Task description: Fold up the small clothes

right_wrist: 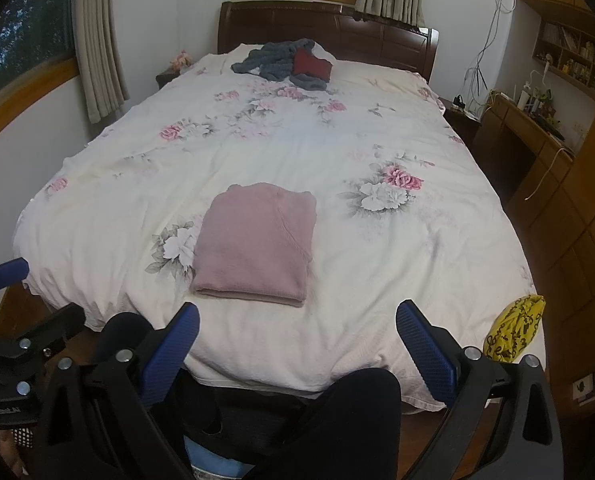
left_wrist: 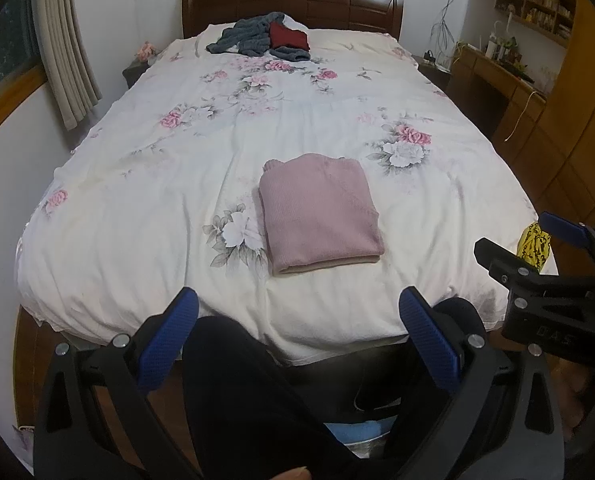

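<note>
A pink knitted garment (left_wrist: 319, 212) (right_wrist: 255, 242) lies folded into a neat rectangle on the floral bedspread (left_wrist: 177, 184) (right_wrist: 377, 272), near the foot of the bed. My left gripper (left_wrist: 297, 312) hovers open just before the bed's foot edge, short of the garment, with nothing between its blue pads. My right gripper (right_wrist: 297, 316) is likewise open and empty, also pulled back from the garment. In the left wrist view the right gripper (left_wrist: 545, 248) shows at the right edge. A crumpled grey garment (left_wrist: 253, 38) (right_wrist: 277, 60) and a folded dark red one (left_wrist: 289, 36) (right_wrist: 311, 65) lie by the headboard.
A person's dark-trousered legs (left_wrist: 257, 400) (right_wrist: 337, 420) stand at the bed's foot beneath the grippers. A yellow patterned bag (right_wrist: 515, 332) (left_wrist: 535, 242) sits at the bed's near right corner. Wooden desk and cabinets (right_wrist: 537, 140) line the right wall; curtains (right_wrist: 97, 40) hang at left.
</note>
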Available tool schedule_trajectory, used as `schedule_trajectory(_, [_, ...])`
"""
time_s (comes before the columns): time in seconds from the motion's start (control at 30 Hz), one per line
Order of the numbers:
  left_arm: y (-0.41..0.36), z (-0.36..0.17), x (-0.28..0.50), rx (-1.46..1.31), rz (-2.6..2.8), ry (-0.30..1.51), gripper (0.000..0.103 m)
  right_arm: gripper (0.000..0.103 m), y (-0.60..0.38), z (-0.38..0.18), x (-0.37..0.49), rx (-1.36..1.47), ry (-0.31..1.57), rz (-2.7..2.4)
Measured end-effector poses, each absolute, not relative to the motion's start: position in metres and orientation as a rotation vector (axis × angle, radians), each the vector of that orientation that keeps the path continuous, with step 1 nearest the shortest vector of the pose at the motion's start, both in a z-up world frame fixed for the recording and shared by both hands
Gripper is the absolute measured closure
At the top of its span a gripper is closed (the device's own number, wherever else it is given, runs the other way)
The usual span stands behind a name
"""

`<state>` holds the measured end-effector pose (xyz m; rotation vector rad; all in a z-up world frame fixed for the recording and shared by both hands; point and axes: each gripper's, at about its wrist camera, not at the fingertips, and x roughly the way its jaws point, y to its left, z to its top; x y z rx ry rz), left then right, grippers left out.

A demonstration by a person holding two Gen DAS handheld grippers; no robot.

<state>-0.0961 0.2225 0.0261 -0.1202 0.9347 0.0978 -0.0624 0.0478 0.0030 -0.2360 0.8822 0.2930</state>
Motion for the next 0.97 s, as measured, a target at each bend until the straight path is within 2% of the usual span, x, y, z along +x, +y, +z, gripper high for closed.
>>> schedule_trajectory(0.97, [0.2232,0.0209,-0.1038,-0.116,0.111,0.934,0.003,0.004,0.0505,-0.0022,-0.0643,-0.233,0.884,0.308])
